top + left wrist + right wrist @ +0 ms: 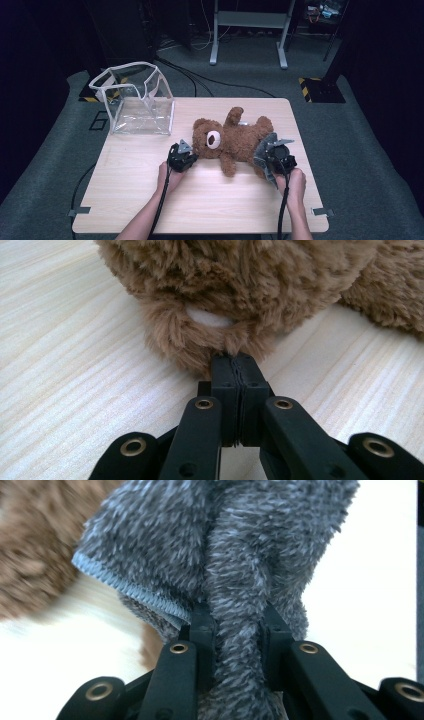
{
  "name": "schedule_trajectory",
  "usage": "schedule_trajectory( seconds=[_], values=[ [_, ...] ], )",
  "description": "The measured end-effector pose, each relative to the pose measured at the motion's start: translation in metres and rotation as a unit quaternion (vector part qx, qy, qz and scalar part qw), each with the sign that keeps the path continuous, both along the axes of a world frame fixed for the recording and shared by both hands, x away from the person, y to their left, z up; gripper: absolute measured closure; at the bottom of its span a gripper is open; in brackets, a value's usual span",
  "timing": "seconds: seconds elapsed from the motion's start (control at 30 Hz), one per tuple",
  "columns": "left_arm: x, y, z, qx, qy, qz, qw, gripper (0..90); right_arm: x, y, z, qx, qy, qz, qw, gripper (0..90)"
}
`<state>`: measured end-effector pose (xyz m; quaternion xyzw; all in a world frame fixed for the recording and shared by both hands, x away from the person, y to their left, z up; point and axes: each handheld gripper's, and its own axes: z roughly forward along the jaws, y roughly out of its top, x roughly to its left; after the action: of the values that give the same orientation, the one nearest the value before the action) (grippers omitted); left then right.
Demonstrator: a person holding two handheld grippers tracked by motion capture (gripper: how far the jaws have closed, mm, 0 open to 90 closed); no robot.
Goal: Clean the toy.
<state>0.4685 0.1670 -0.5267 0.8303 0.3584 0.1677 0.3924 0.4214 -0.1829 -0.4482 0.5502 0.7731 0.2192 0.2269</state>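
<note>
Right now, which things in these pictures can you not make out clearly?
- Left gripper view: jaws shut at the teddy bear; fur hides any pinch.
- Right gripper view: grey cloth covers the fingertips; bear blurred.
- High view: the grey cloth hides the bear's leg.

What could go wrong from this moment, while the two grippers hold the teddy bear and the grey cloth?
1. The left gripper pinches only a little fur at the edge of the teddy bear; a pull may let the fur slip out.
2. The right gripper clamps a thick fold of the grey fleece cloth, which lies against the bear; lifting it could drag the bear along.
3. The bear lies near the clear plastic bag; a sudden slide might knock it.
</note>
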Motion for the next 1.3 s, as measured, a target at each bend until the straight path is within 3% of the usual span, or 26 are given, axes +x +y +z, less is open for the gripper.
schedule_trajectory(
  seconds=[0.1,0.2,0.3,0.43,0.53,0.63,0.83,0.93,1.0,1.07,1.17,1.3],
  values=[
    [0.0,0.0,0.0,-0.002,-0.003,0.002,1.0,88.9,-0.003,-0.008,0.0,-0.012,0.011,-0.015,0.9998,73.9],
    [0.0,0.0,0.0,-0.001,-0.002,0.002,1.0,88.9,-0.007,-0.011,0.008,-0.014,-0.009,-0.02,0.9997,73.9],
    [0.0,0.0,0.0,0.0,0.0,0.0,1.0,88.9,-0.01,-0.001,0.023,-0.001,-0.039,-0.009,0.9992,73.8],
    [0.0,0.0,0.0,0.0,0.0,0.0,1.0,88.9,-0.001,0.022,0.032,0.009,-0.056,0.019,0.9982,73.6],
    [0.0,0.0,0.0,0.0,0.0,0.0,1.0,88.9,0.015,0.034,0.022,0.0,-0.046,0.023,0.9987,73.5],
    [0.0,0.0,0.0,0.0,0.0,0.0,1.0,88.9,0.028,0.03,0.007,-0.006,-0.032,0.014,0.9994,73.7],
    [0.0,0.0,0.0,0.0,0.0,0.0,1.0,88.9,0.025,0.003,-0.007,0.017,-0.019,-0.019,0.9995,73.9],
    [0.0,0.0,0.0,-0.001,-0.002,0.002,1.0,88.9,0.021,-0.006,-0.008,0.011,-0.014,-0.033,0.9993,73.9],
    [0.0,0.0,0.0,-0.001,-0.002,0.002,1.0,88.9,0.018,-0.009,-0.007,-0.007,-0.011,-0.036,0.9993,73.9],
    [0.0,0.0,0.0,-0.001,-0.003,0.002,1.0,88.9,0.013,-0.009,-0.004,-0.007,-0.019,-0.038,0.9991,73.8],
    [0.0,0.0,0.0,0.0,0.0,0.0,1.0,88.9,-0.001,-0.001,0.011,-0.003,-0.054,-0.02,0.9983,73.6],
    [0.0,-0.001,-0.001,0.0,-0.004,0.001,1.0,89.2,-0.009,0.033,0.022,-0.001,-0.074,0.027,0.9969,73.6]
  ],
)
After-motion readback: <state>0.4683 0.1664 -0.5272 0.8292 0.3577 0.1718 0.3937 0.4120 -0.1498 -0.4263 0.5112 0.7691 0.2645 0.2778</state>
